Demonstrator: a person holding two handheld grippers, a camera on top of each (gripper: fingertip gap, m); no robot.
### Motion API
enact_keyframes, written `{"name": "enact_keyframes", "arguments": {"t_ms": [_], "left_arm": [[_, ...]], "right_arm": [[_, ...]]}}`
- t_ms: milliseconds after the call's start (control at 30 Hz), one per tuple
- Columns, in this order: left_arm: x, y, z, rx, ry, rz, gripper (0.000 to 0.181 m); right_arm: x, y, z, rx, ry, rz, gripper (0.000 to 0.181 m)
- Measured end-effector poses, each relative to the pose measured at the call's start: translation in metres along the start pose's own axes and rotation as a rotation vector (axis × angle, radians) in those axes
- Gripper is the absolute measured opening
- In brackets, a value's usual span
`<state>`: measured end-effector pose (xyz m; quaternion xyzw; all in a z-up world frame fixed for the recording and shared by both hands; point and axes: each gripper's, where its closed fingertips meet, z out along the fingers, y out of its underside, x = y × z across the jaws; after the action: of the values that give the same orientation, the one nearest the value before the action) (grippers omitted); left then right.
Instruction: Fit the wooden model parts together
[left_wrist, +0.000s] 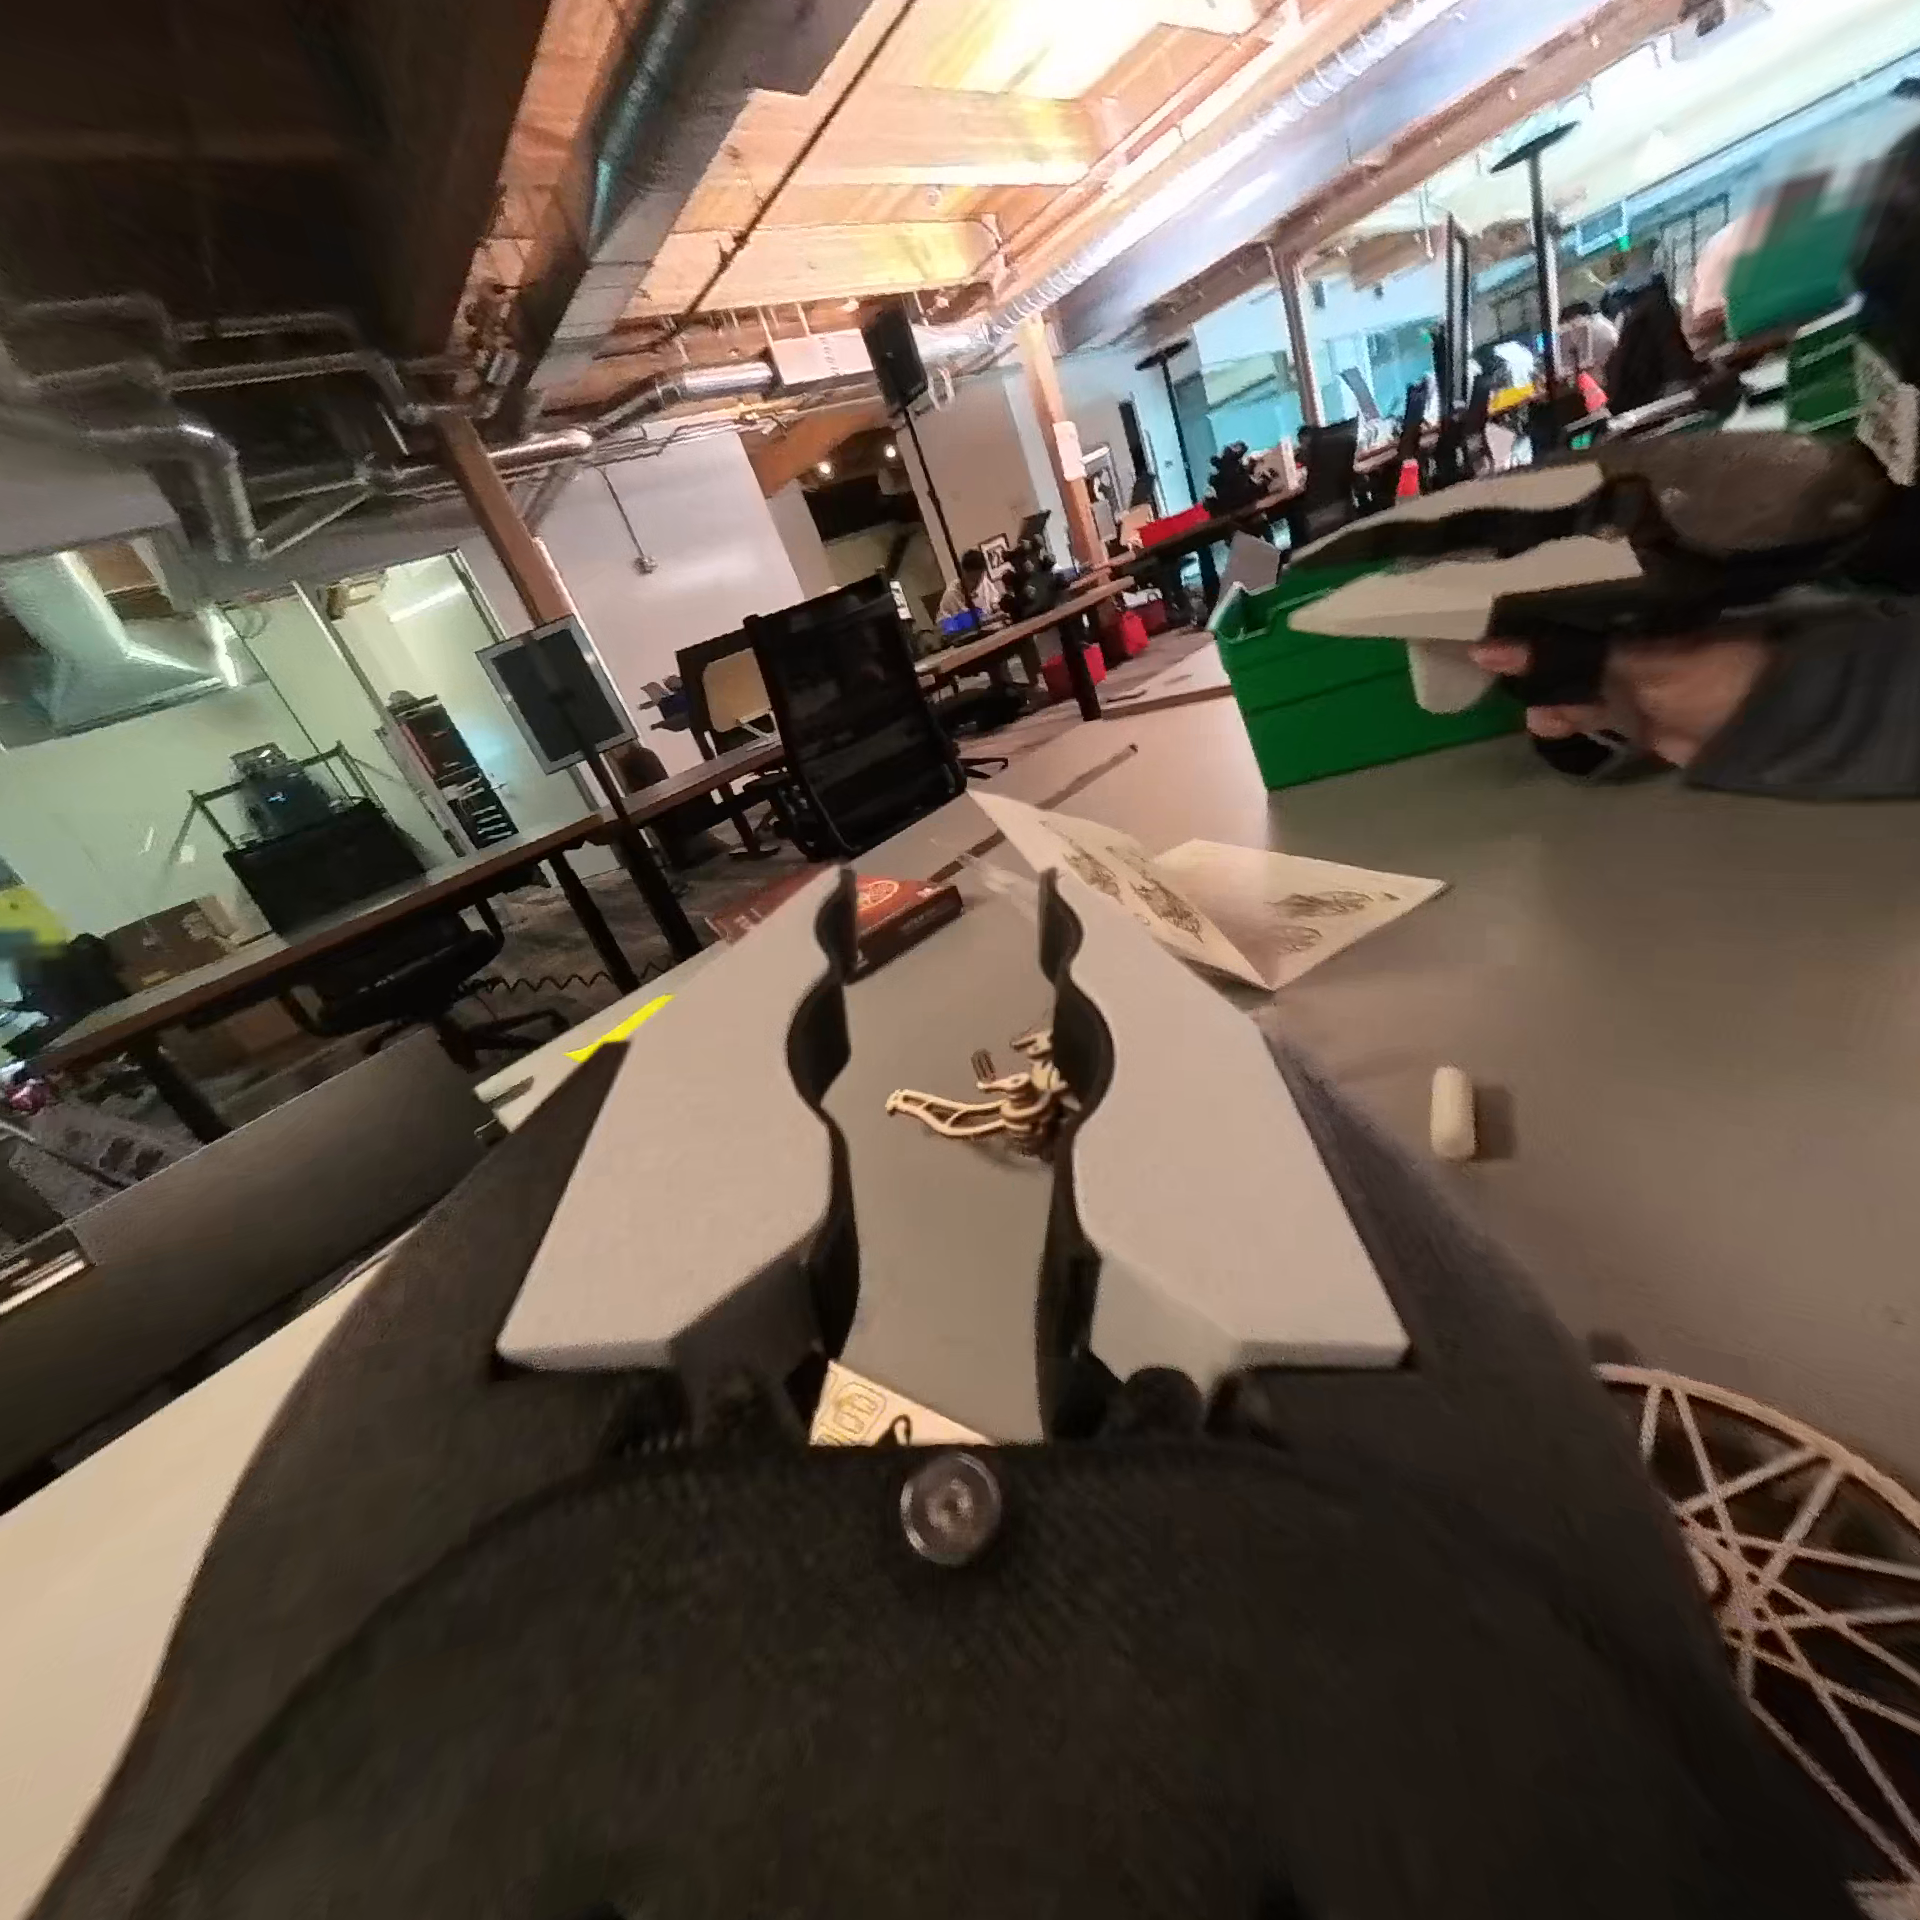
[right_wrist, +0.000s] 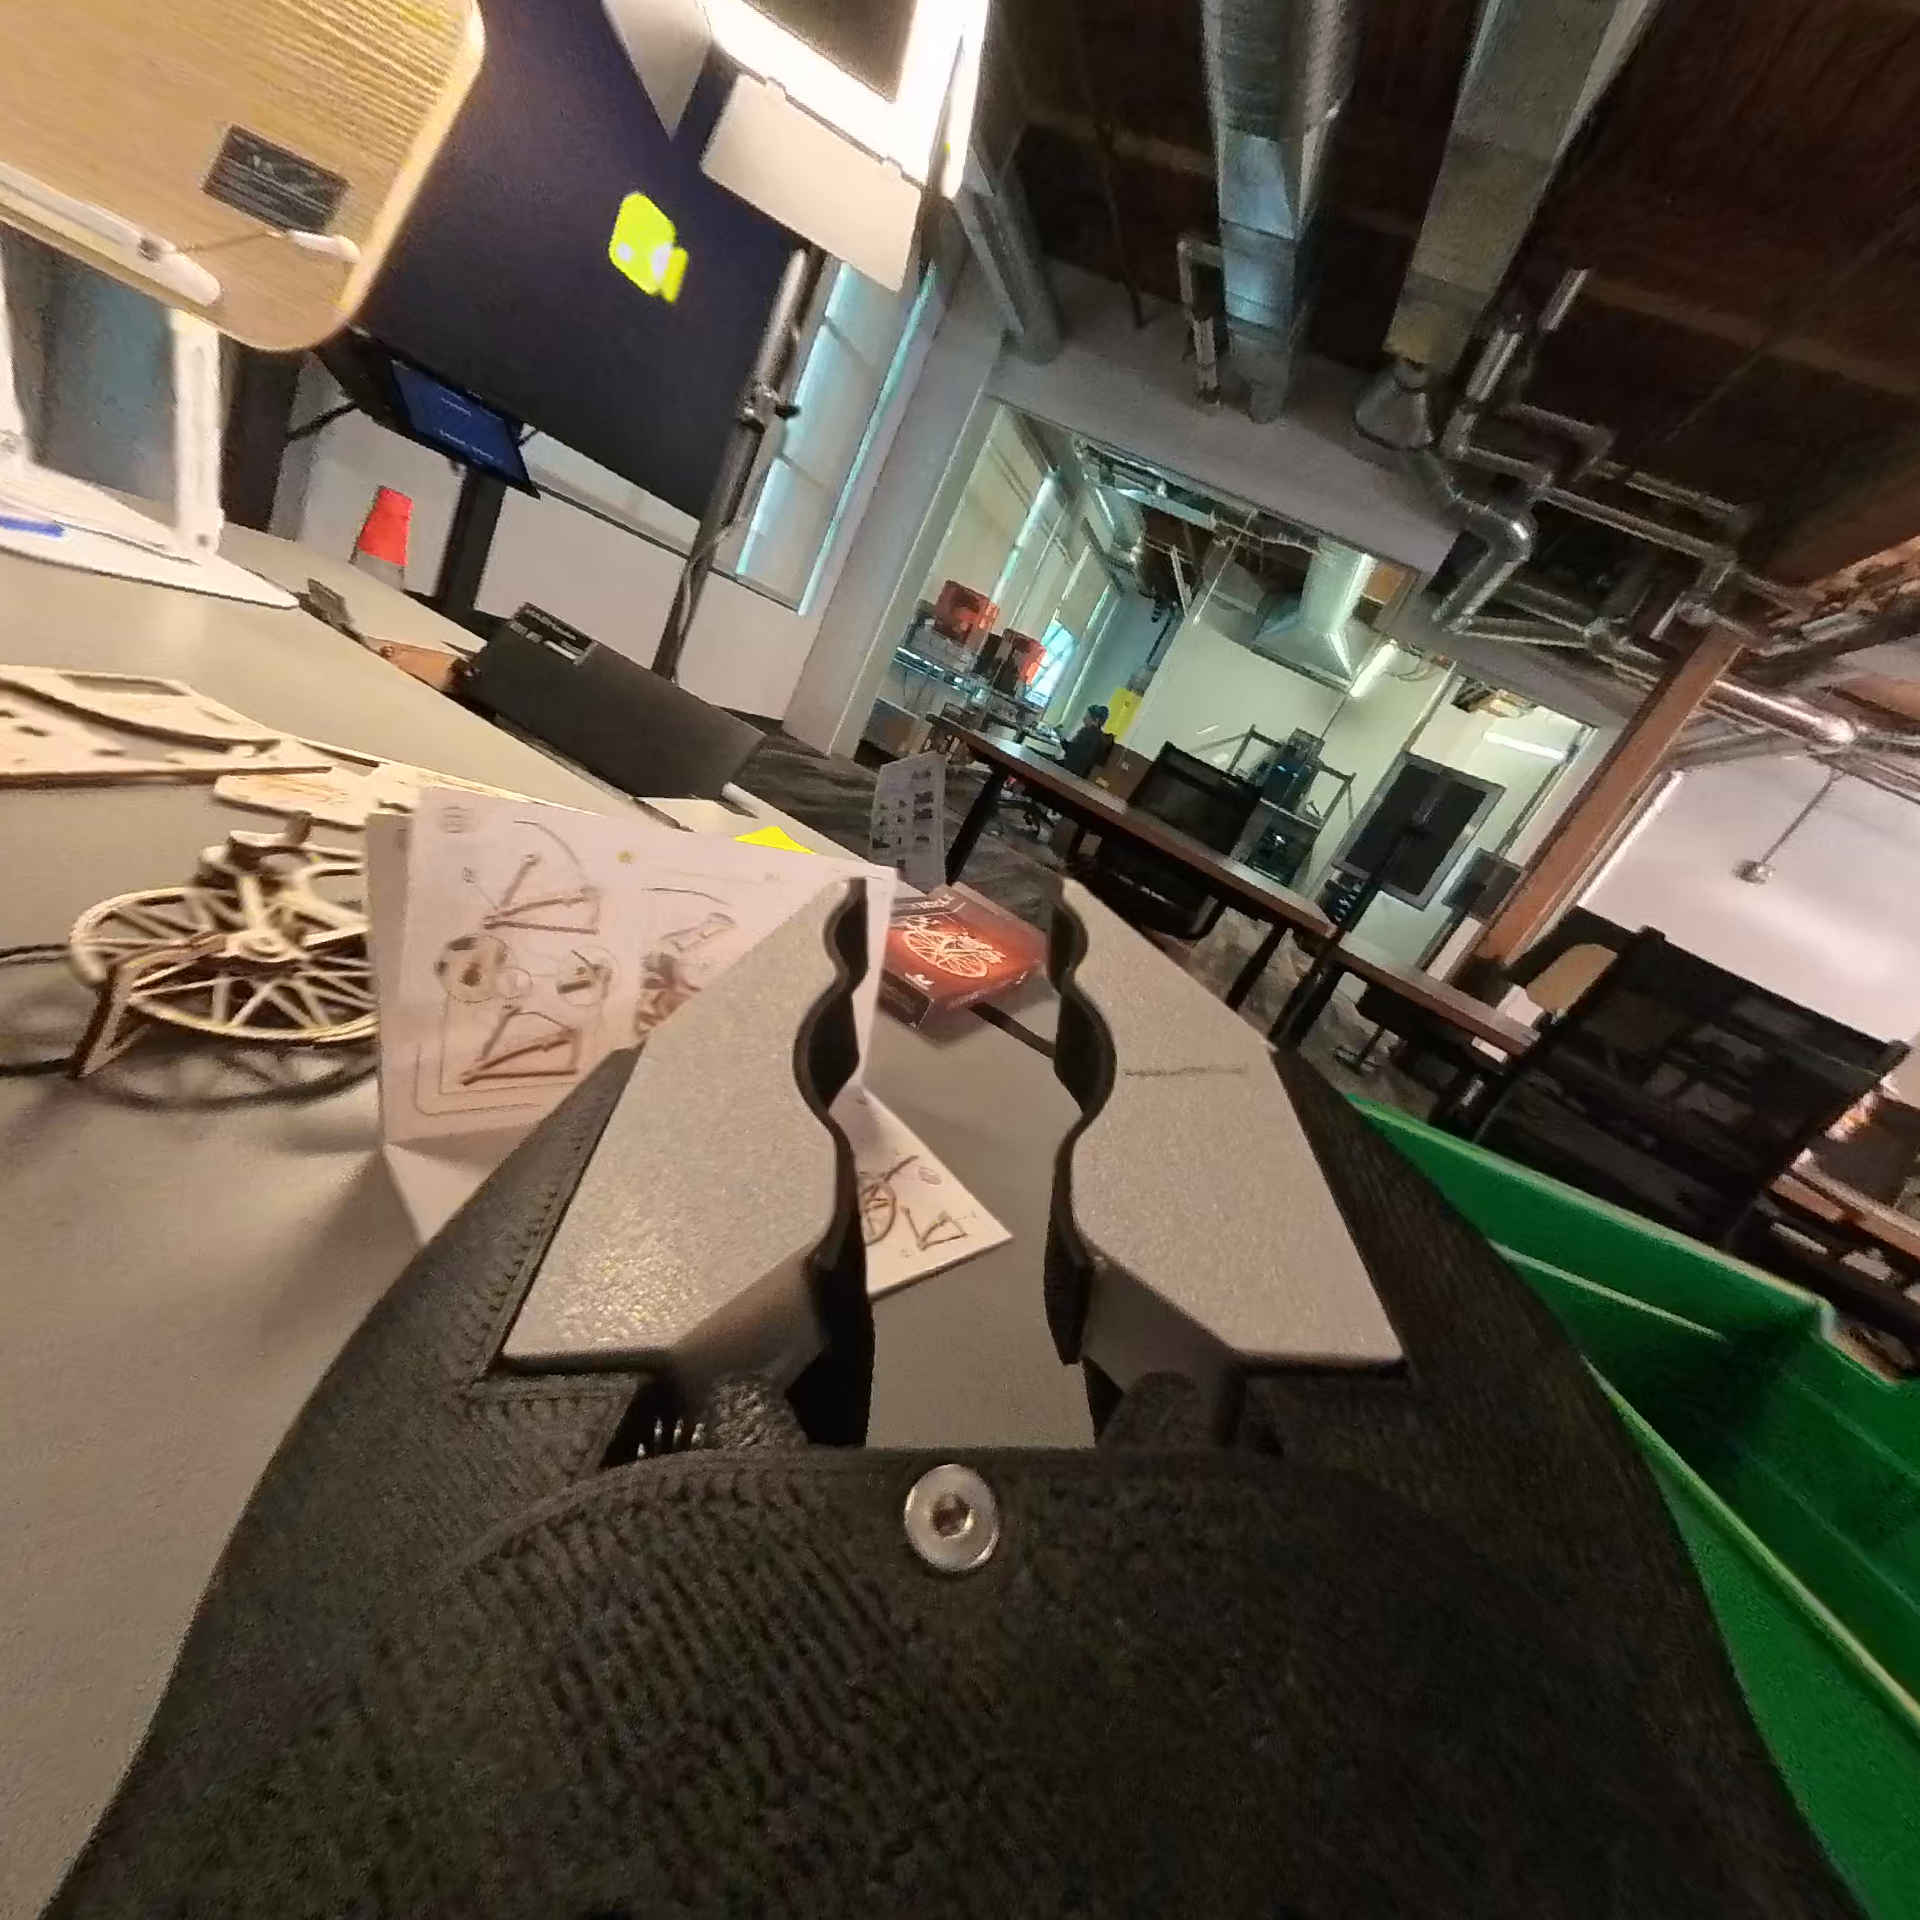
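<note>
I hold my left hand-held gripper (left_wrist: 945, 925) low over the grey worktop (left_wrist: 1621, 1039) with its jaws apart and nothing between them. Seen through the gap, a small wooden frame piece (left_wrist: 982, 1107) lies flat on the worktop, a thin fork-like arm reaching out from a knot of cut-outs; it sits close to one finger in the picture, but I judge it is lying free, not gripped. Off to the side of it rests a small pale cylinder (left_wrist: 1451, 1112), apart from everything else.

My right hand-held gripper (right_wrist: 956, 914) is also released and empty, raised over the worktop beside the green bin (right_wrist: 1662, 1382). Ahead of it the folded instruction sheet (right_wrist: 520, 935) stands tented, and past that, towards the worktop's far edge, lies the red box (right_wrist: 961, 966).

As to progress: one spoked wooden wheel assembly (right_wrist: 229, 956) is already built and lies on the worktop beyond the instruction sheet; its rim also shows at the lower corner of the left wrist view. Behind it lie flat wooden sheets (right_wrist: 104, 717) with cut-outs, so I reckon many parts are not yet pressed out. The frame piece looks partly put together but is well apart from the wheel. I judge the task to be somewhere in the middle: wheel done, frame begun, joining the two left to do.
</note>
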<state>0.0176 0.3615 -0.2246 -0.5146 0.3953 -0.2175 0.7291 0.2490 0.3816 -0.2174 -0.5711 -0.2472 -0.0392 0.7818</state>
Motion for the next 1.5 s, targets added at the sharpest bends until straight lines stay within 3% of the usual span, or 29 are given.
{"name": "enact_keyframes", "arguments": {"t_ms": [167,300,400,633,733,900,1233,1333,1500], "left_arm": [[0.042,-0.012,0.016,-0.073,0.109,0.140,0.031],[0.102,-0.023,0.049,-0.214,0.311,0.091,0.027],[0.129,-0.023,0.072,-0.329,0.373,0.014,0.024],[0.152,0.020,0.124,-0.566,0.530,0.170,0.019],[0.162,0.049,0.132,-0.736,0.676,0.166,0.026],[0.180,0.081,0.130,-0.910,0.847,0.175,0.040],[0.178,0.088,0.138,-0.899,0.926,0.001,0.017],[0.174,0.090,0.143,-0.896,0.900,-0.067,0.000],[0.175,0.088,0.140,-0.915,0.925,-0.174,0.006]], "right_arm": [[0.014,0.005,0.004,-0.008,0.050,0.067,0.031],[0.009,0.002,0.004,0.008,0.025,0.055,0.028],[0.009,0.001,0.006,0.020,0.017,0.070,0.028],[0.025,-0.005,0.000,0.088,0.027,0.149,0.024],[0.027,-0.006,-0.002,0.101,0.002,0.161,0.023],[0.024,-0.007,-0.002,0.114,-0.042,0.135,0.022],[0.022,-0.004,-0.001,0.103,-0.079,0.139,0.022],[0.021,-0.004,-0.001,0.092,-0.095,0.108,0.022],[0.021,-0.003,-0.001,0.072,-0.124,0.107,0.023]]}}
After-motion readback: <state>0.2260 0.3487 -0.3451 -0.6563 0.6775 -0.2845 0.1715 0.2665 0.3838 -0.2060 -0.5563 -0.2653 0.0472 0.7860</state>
